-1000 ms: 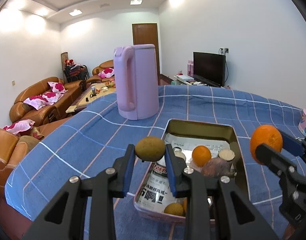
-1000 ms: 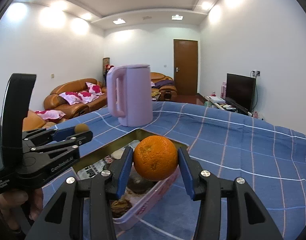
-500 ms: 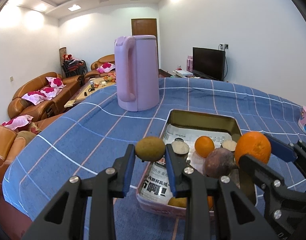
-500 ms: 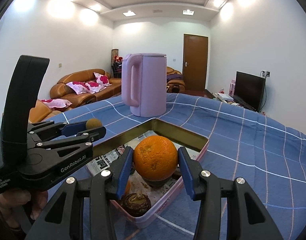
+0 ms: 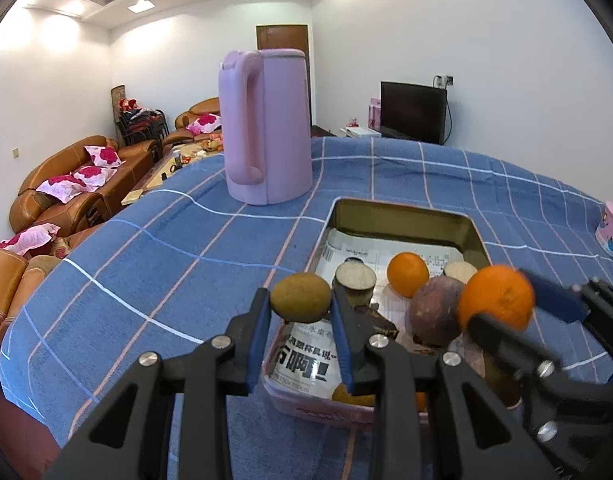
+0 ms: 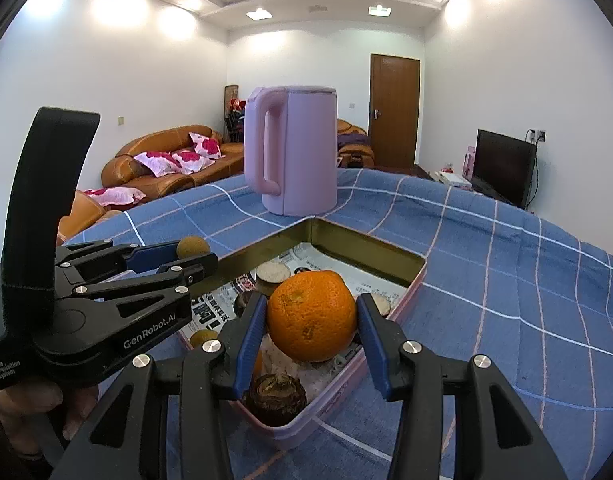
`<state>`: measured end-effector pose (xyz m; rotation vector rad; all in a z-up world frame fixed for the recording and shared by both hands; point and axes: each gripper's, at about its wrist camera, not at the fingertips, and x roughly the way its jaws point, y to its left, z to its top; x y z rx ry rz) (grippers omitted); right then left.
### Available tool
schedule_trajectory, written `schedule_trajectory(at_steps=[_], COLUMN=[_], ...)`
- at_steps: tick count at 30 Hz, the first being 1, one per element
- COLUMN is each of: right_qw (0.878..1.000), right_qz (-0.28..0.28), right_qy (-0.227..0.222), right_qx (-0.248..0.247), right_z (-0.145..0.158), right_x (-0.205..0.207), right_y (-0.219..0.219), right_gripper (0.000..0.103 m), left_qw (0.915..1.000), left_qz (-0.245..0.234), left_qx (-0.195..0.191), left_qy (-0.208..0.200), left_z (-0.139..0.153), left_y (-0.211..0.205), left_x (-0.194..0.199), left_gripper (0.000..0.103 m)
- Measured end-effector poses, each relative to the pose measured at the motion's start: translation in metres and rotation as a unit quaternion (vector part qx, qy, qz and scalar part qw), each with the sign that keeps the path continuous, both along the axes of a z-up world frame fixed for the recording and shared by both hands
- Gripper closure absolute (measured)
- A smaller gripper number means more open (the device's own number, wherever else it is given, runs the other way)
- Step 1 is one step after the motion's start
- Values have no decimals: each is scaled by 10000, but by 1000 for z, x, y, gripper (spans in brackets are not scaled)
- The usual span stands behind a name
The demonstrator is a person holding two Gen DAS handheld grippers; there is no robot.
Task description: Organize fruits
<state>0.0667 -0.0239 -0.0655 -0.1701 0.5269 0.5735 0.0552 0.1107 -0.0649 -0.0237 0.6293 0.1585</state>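
My left gripper is shut on a brown kiwi and holds it above the near left edge of the pink tray. My right gripper is shut on a large orange above the tray; this orange also shows in the left wrist view. The newspaper-lined tray holds a small orange, a purple-brown fruit, cut round pieces and a dark fruit. The left gripper with the kiwi shows in the right wrist view.
A tall lilac kettle stands on the blue checked tablecloth behind the tray. A small pink box sits at the table's far right. Brown sofas lie beyond the table's left edge.
Both grippers have moved forward and lower with their fruit. The large orange has come left over the tray's near end.
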Motion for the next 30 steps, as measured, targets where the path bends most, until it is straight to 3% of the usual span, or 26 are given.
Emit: schedule_trajectory(at_steps=[4, 6, 14, 30], right_qw=[9998, 9997, 9998, 9957], right_qz=[39, 84, 18, -842], right_qy=[173, 201, 198, -275], right_qx=[-86, -74, -22, 265], right_z=[-4, -5, -6, 27], right_x=[3, 3, 1, -25], right_y=[3, 3, -1, -60], right_gripper=[53, 42, 40, 38], left_qw=[10000, 9999, 9999, 9988], left_qz=[39, 68, 133, -26], left_qx=[23, 68, -63, -76], left_qy=[43, 40, -89, -479], left_z=[-2, -2, 5, 33], left_y=[0, -1, 3, -12], left_x=[0, -1, -9, -34], left_gripper=[59, 52, 24, 22])
